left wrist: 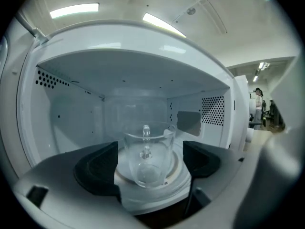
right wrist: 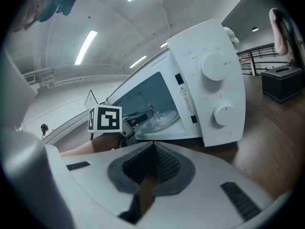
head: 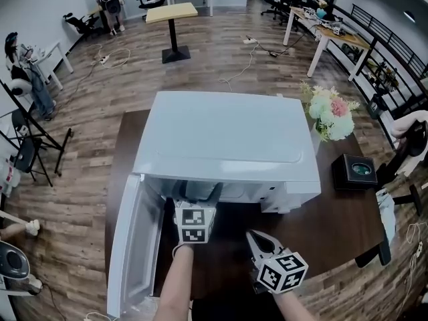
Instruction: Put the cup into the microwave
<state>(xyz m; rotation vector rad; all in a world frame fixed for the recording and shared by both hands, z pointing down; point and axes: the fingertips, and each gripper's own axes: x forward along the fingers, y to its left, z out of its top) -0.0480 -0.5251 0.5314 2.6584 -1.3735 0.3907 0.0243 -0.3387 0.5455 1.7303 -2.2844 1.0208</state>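
A white microwave (head: 227, 139) stands on a dark table, its door (head: 134, 246) swung open to the left. Inside, a clear glass cup (left wrist: 147, 156) stands upright on the round turntable (left wrist: 178, 173). My left gripper (left wrist: 150, 152) reaches into the cavity, open, and its black pads (left wrist: 97, 168) flank the cup with gaps on both sides. In the head view only its marker cube (head: 194, 223) shows at the opening. My right gripper (head: 255, 239) hovers in front of the microwave, shut and empty; its view shows the cup (right wrist: 151, 116) through the opening.
The microwave's control panel with two dials (right wrist: 214, 66) is right of the cavity. A bunch of flowers (head: 331, 112) and a black box (head: 358, 169) sit on the table's (head: 334, 219) right side. The open door blocks the left.
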